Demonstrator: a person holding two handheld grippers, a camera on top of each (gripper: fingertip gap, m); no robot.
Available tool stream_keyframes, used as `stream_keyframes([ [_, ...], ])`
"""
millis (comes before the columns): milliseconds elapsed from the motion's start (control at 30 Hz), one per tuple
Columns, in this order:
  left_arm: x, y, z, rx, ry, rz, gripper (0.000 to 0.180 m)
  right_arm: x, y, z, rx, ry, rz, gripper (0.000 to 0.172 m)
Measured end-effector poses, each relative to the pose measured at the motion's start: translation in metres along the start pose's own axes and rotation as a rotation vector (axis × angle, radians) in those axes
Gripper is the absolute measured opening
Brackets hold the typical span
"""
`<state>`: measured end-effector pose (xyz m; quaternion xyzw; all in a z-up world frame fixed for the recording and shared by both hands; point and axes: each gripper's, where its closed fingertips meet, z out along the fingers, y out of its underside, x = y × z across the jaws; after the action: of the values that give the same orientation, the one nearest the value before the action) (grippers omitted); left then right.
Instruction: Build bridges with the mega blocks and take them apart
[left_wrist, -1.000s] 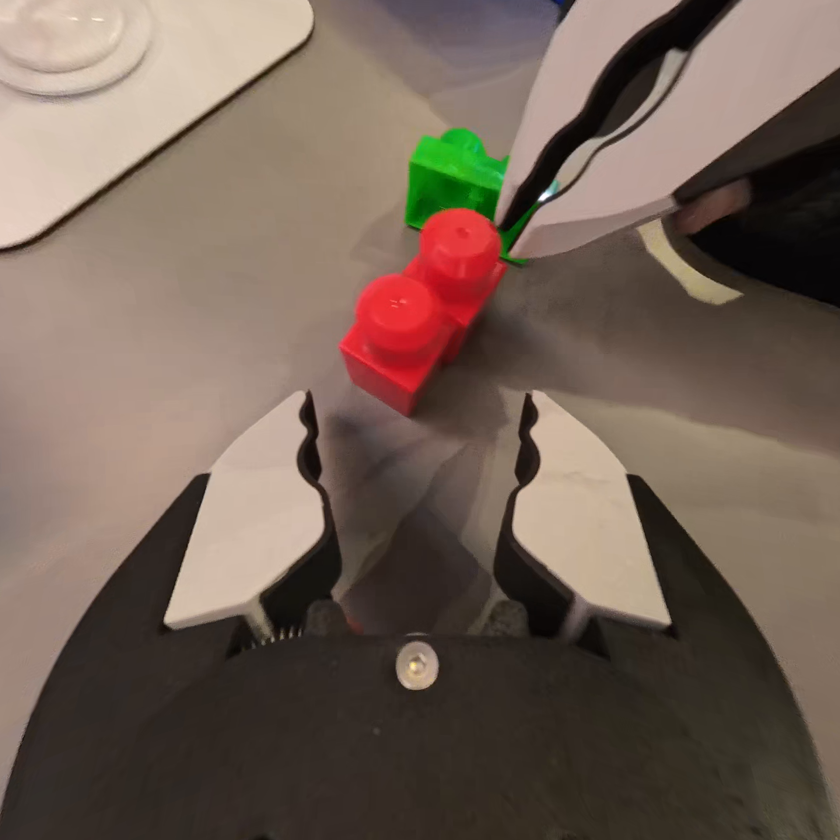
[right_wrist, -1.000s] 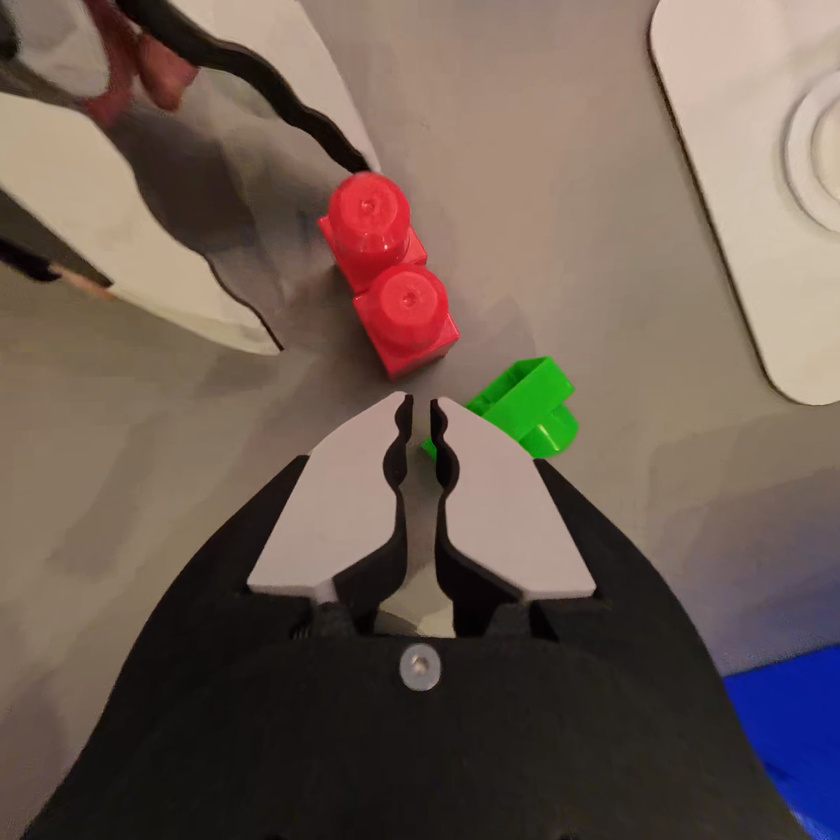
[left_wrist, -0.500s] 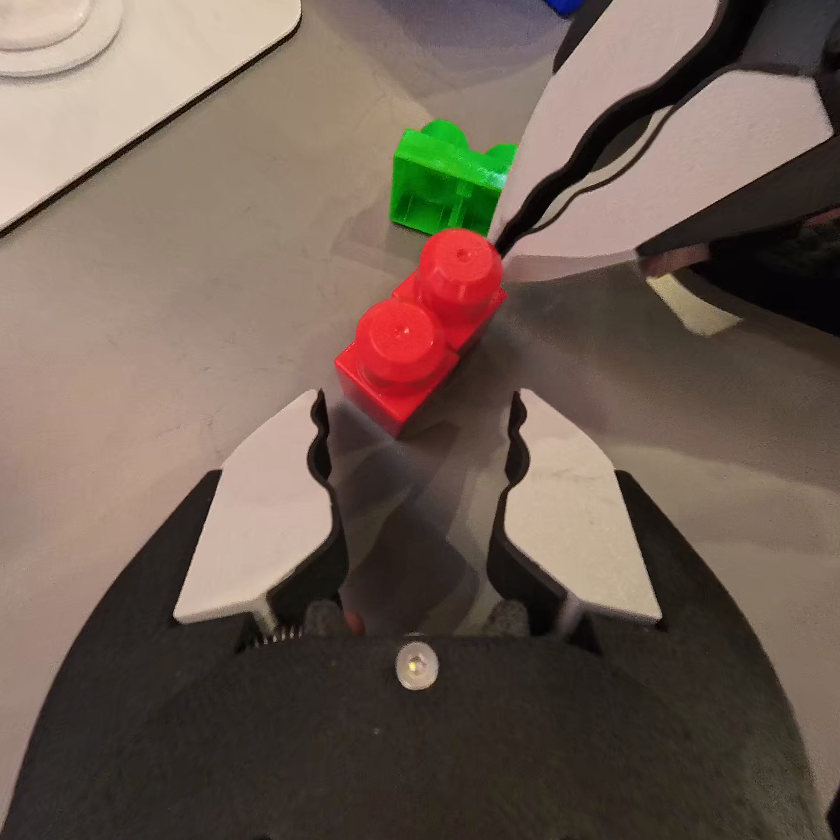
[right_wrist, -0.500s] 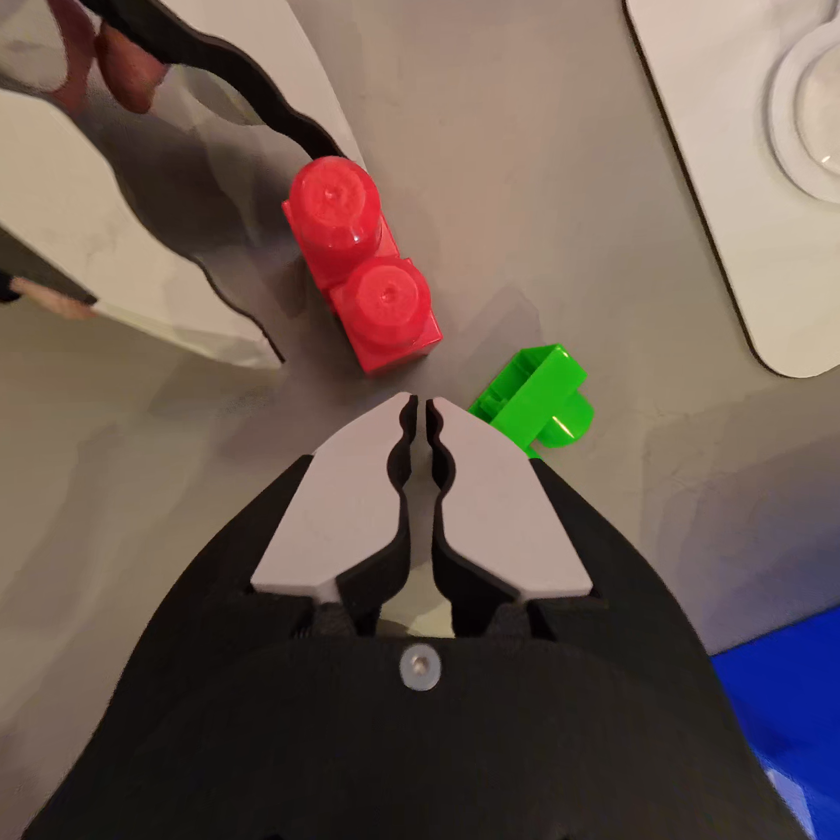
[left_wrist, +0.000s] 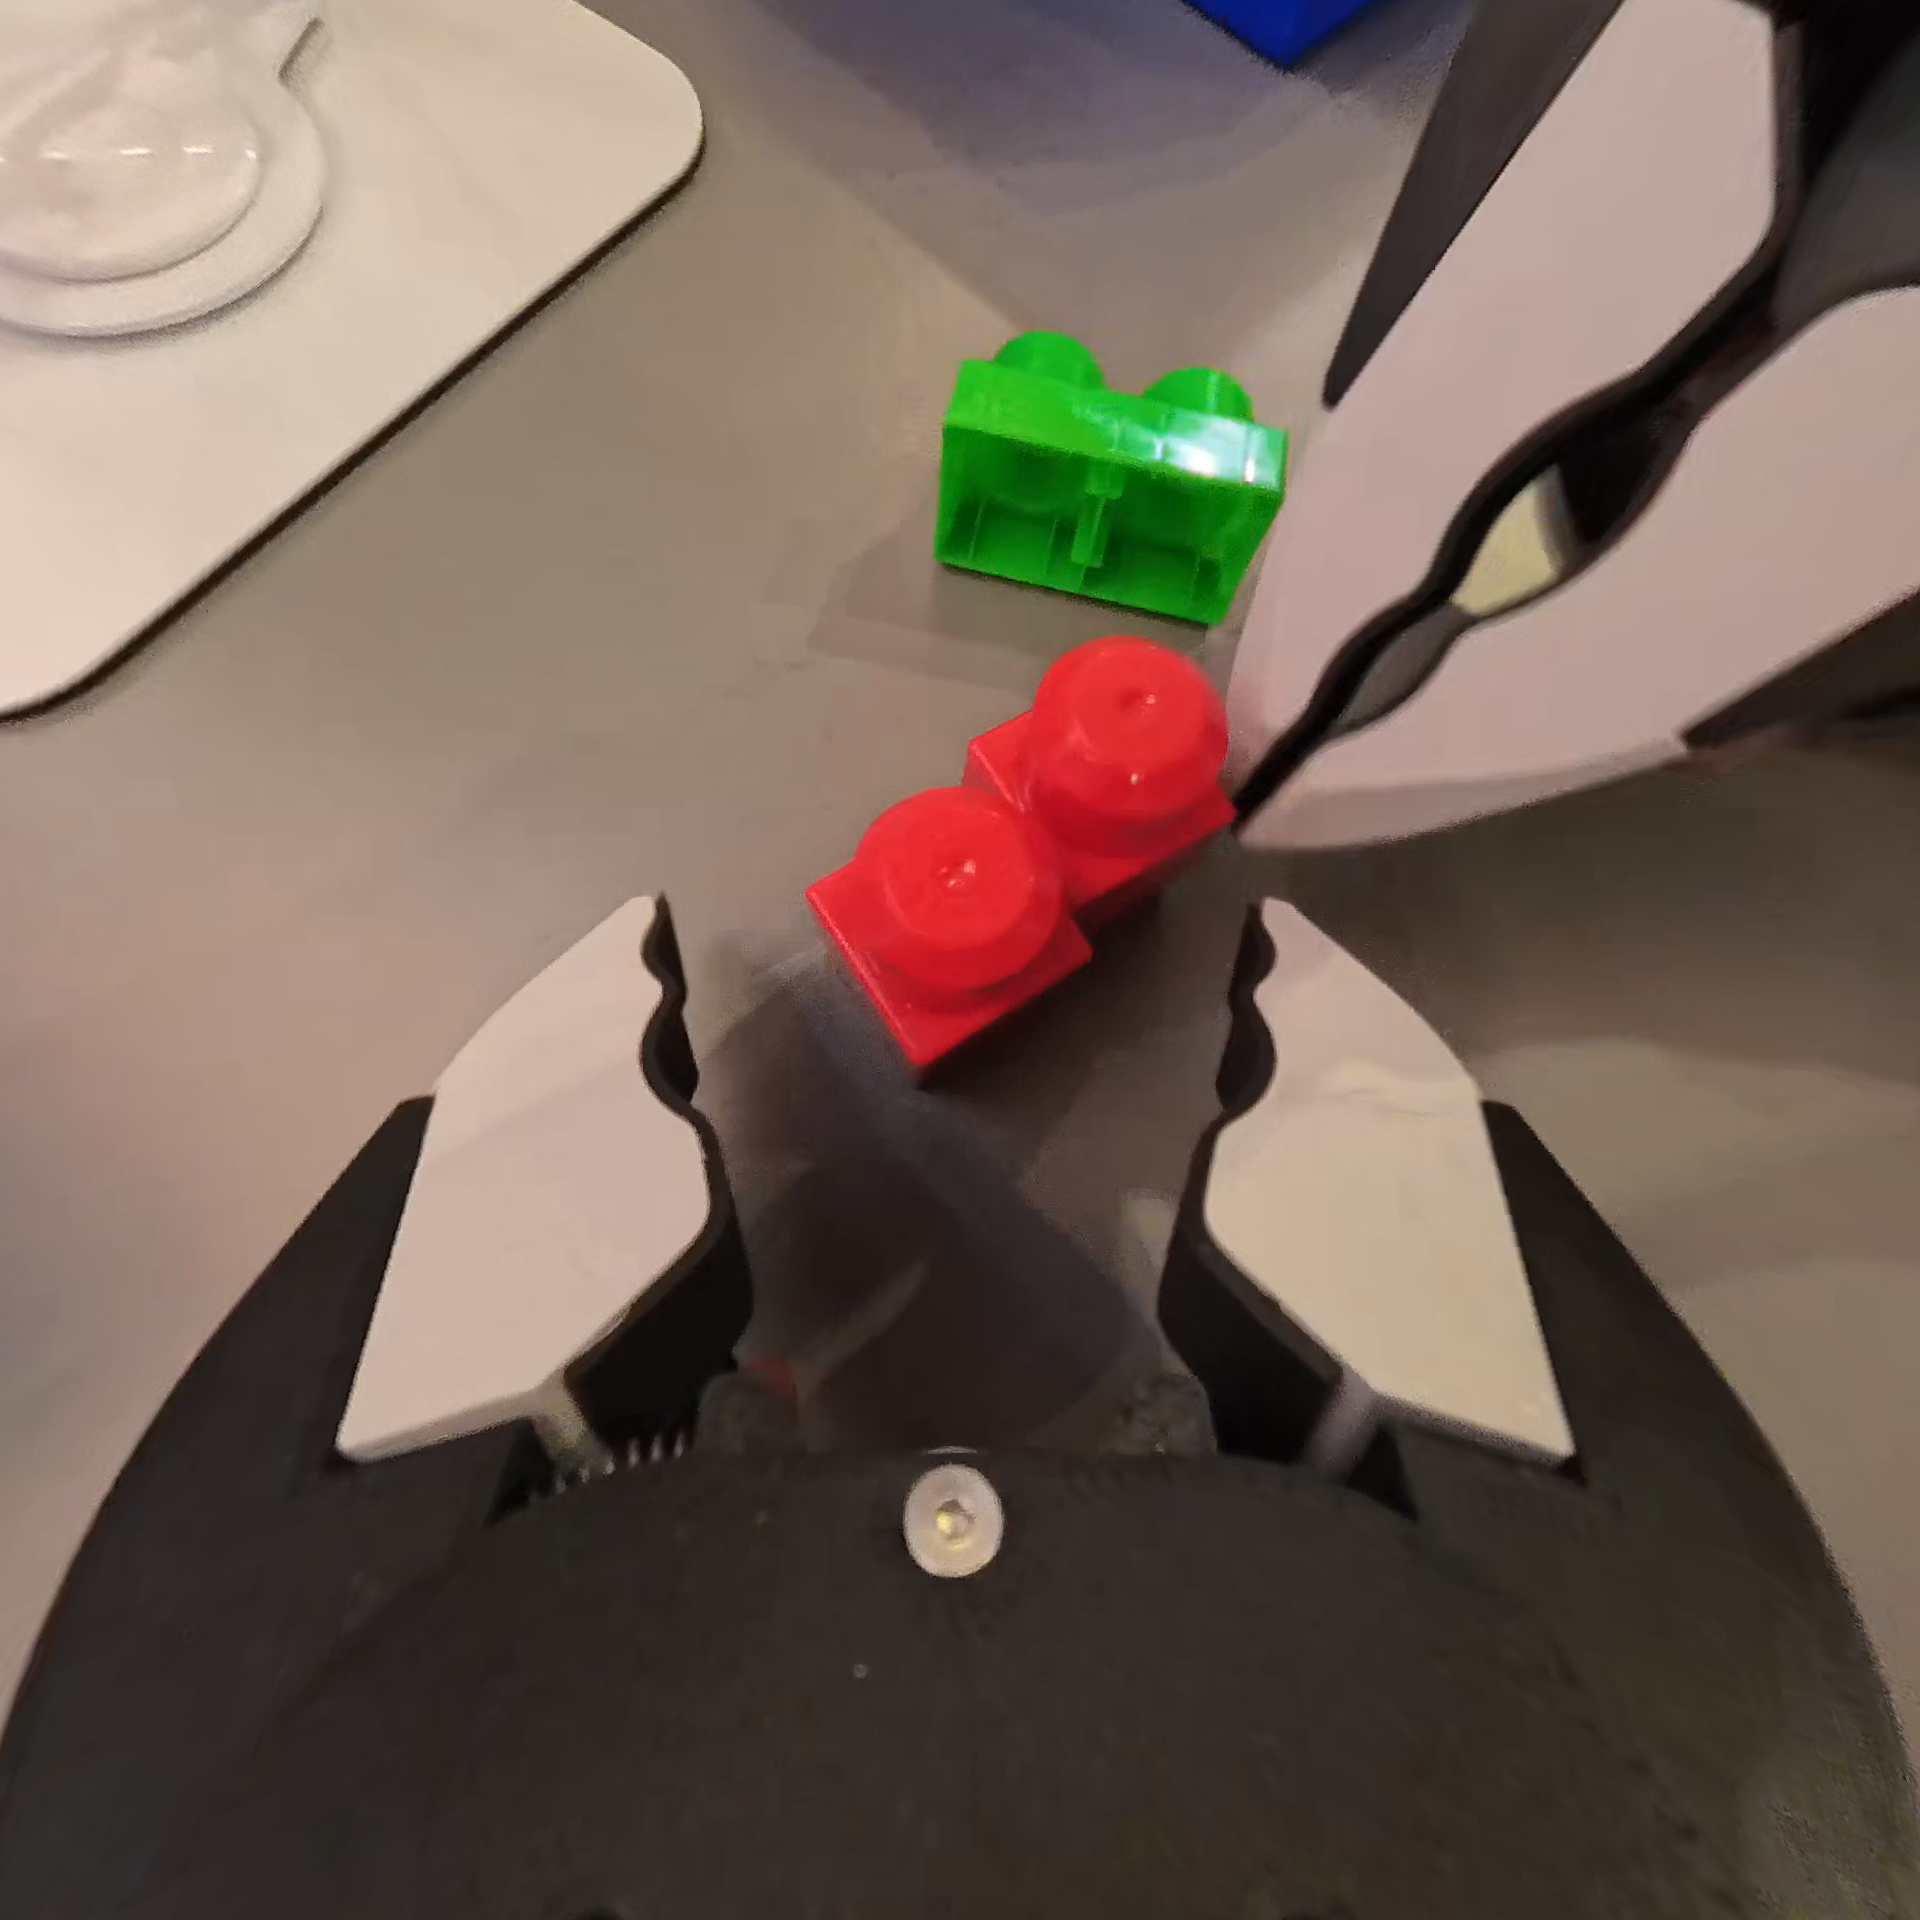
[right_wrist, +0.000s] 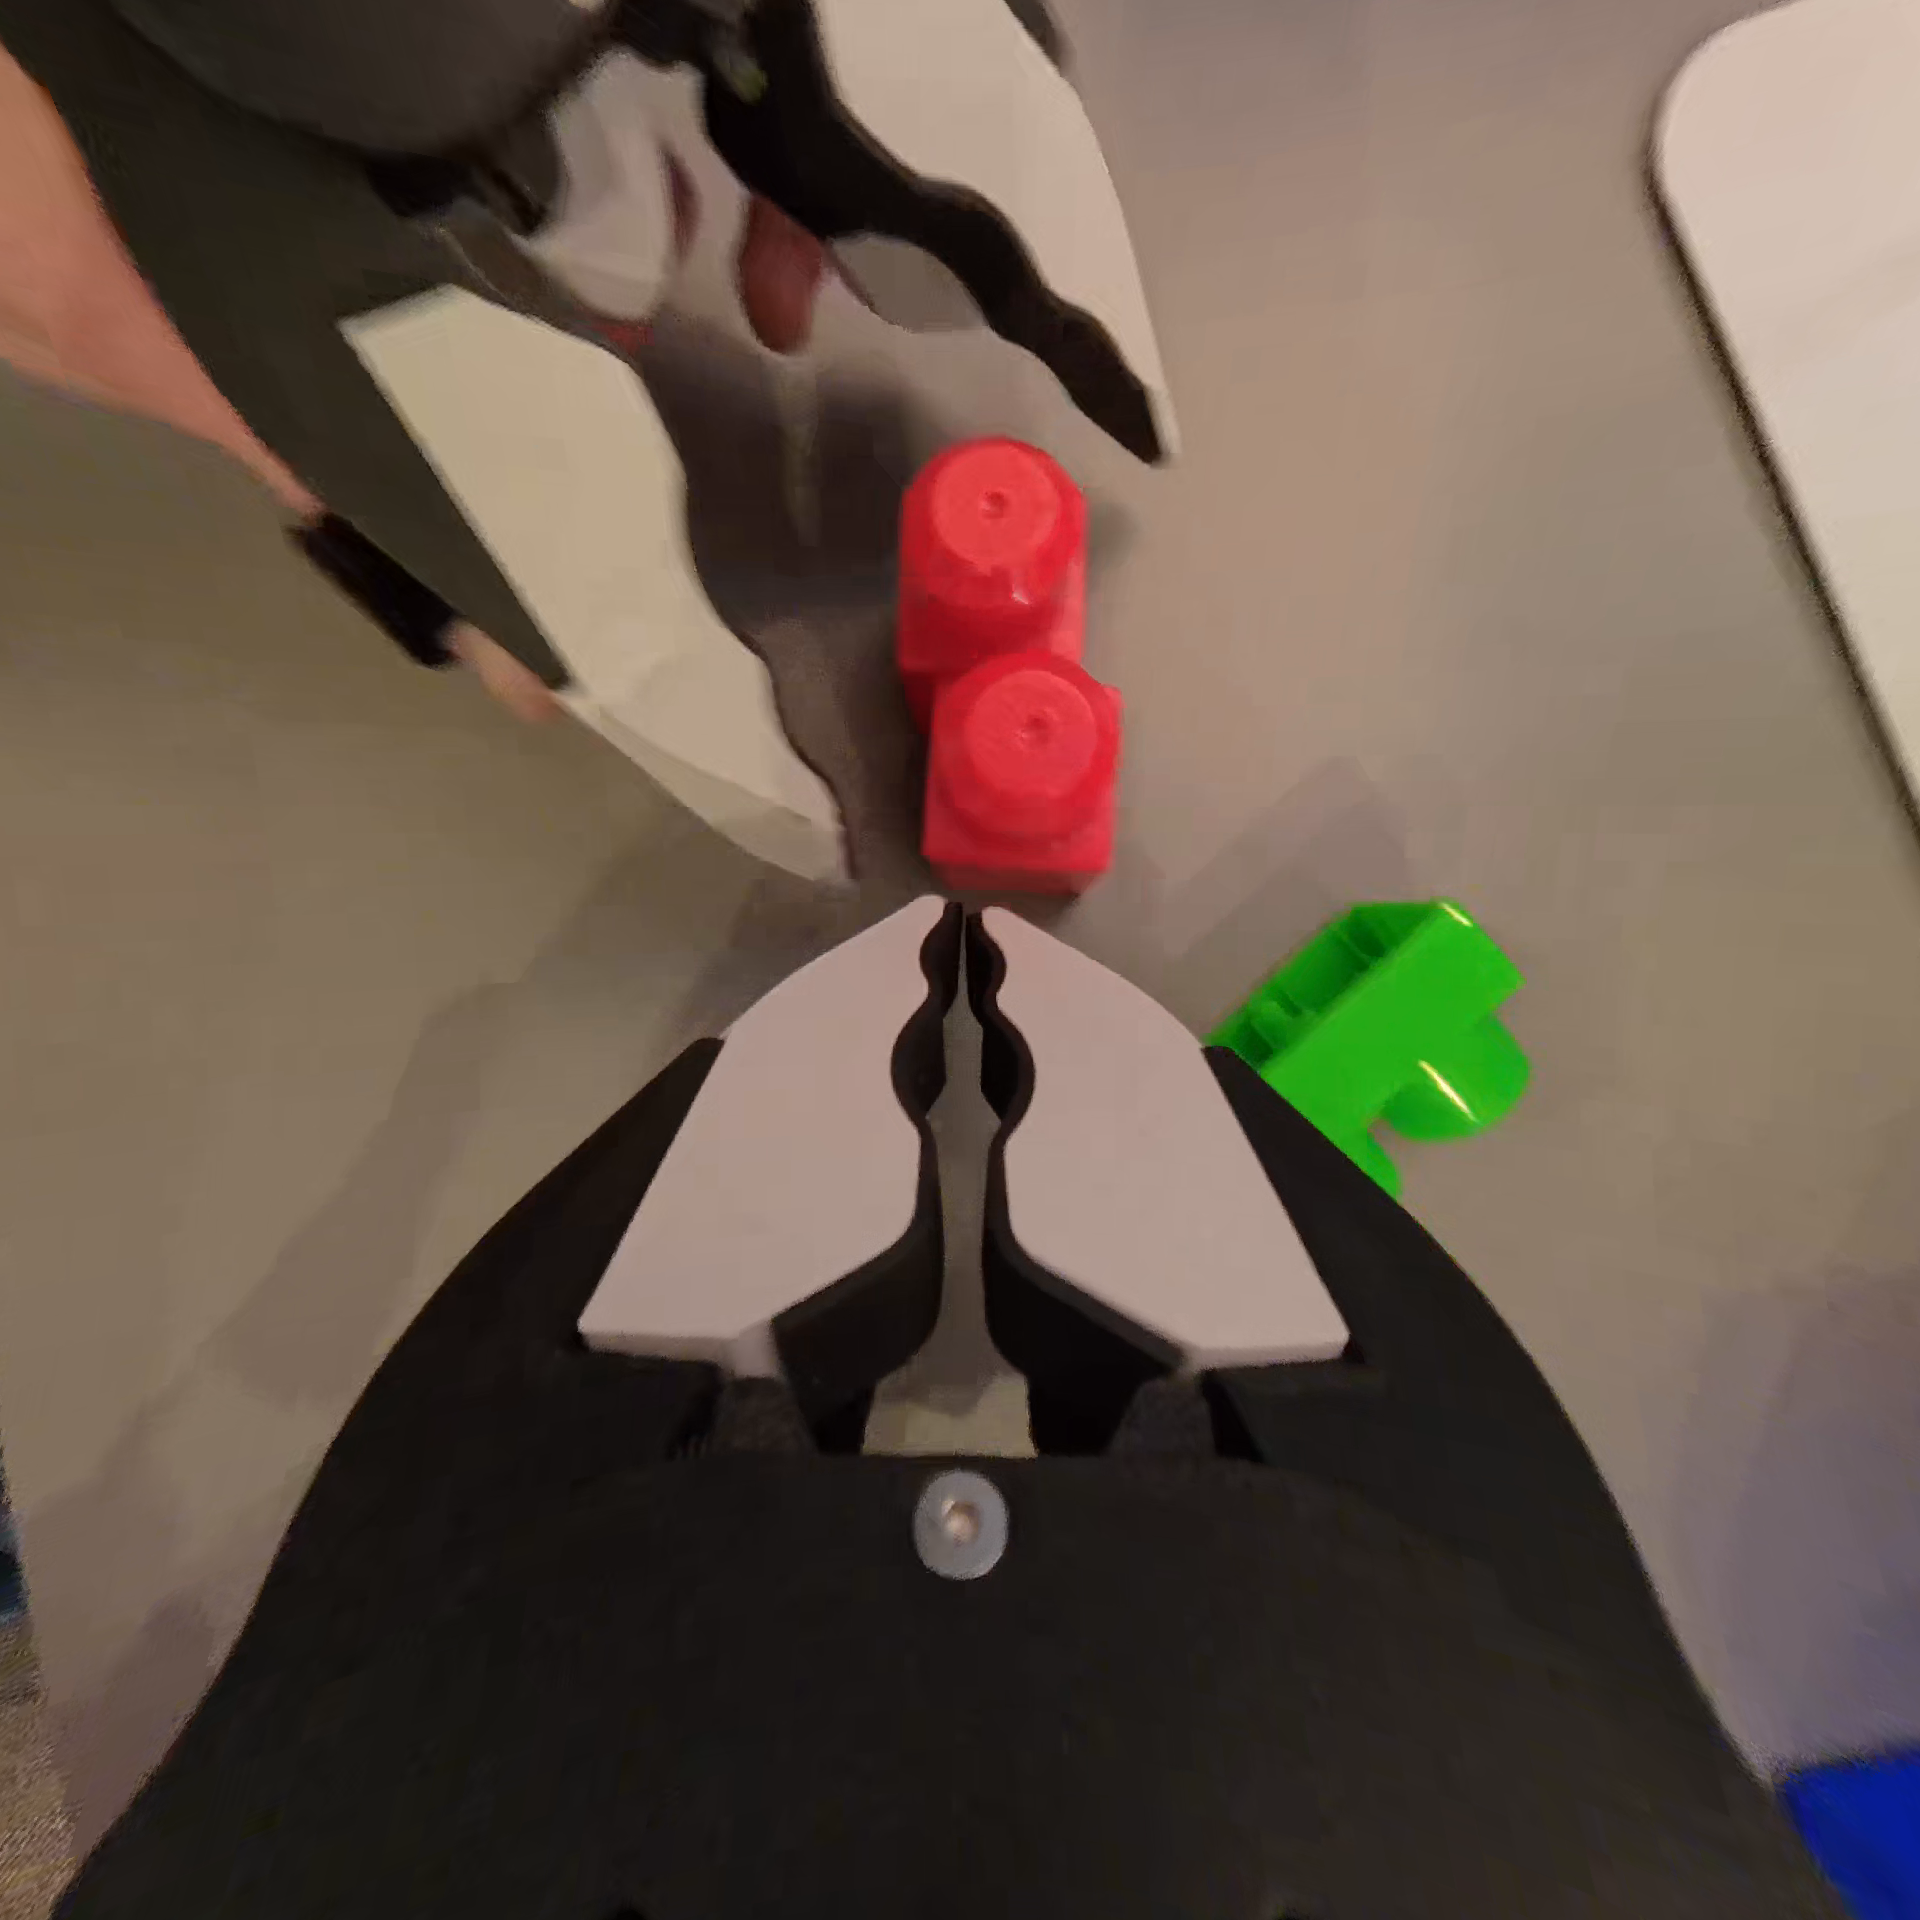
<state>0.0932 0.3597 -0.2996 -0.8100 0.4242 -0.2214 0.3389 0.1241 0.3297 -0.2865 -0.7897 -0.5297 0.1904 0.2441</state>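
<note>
Left gripper (left_wrist: 956, 914) up close: a broad black matte body fanning out like a crescent, one pale round-headed screw (left_wrist: 953, 1525) dead centre. Two fingers (left_wrist: 551, 1195) faced in flat light-grey plates, each edged inside with black padding cut in a wavy, scalloped line. A bit of coiled spring peeks out at the base of one finger. Over to the right gripper (right_wrist: 956, 920): same build, black shell, grey plates, wavy black pads, a greyish screw (right_wrist: 958, 1525) in the middle. Part of a hand shows behind the far gripper, blurred.
</note>
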Motion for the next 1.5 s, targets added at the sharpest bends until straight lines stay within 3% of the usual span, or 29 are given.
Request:
stream_keyframes([
  [200,0.010,0.005,0.003,-0.025,-0.078,-0.079,0.109,0.041,0.009,-0.009,-0.050,0.226,-0.010,0.000],
  [433,0.024,0.007,0.010,-0.057,-0.067,-0.114,0.105,0.031,0.003,0.011,-0.071,0.162,-0.055,0.000],
  [733,0.009,0.008,0.012,-0.091,-0.128,-0.060,0.097,0.020,-0.004,0.012,-0.059,0.116,-0.048,0.000],
  [833,0.004,0.008,0.013,-0.097,-0.144,-0.057,0.087,0.021,-0.004,0.009,-0.064,0.126,-0.055,0.000],
  [1067,-0.005,0.004,0.013,-0.080,-0.150,-0.014,0.083,0.036,-0.006,-0.022,0.007,0.186,-0.021,0.000],
  [1300,-0.010,-0.014,-0.006,0.006,-0.190,0.184,0.081,0.072,0.011,-0.078,0.116,0.266,0.190,0.021],
  [1500,-0.019,-0.032,-0.021,0.095,-0.233,0.321,0.081,0.068,0.021,-0.040,-0.010,0.211,0.324,0.049],
])
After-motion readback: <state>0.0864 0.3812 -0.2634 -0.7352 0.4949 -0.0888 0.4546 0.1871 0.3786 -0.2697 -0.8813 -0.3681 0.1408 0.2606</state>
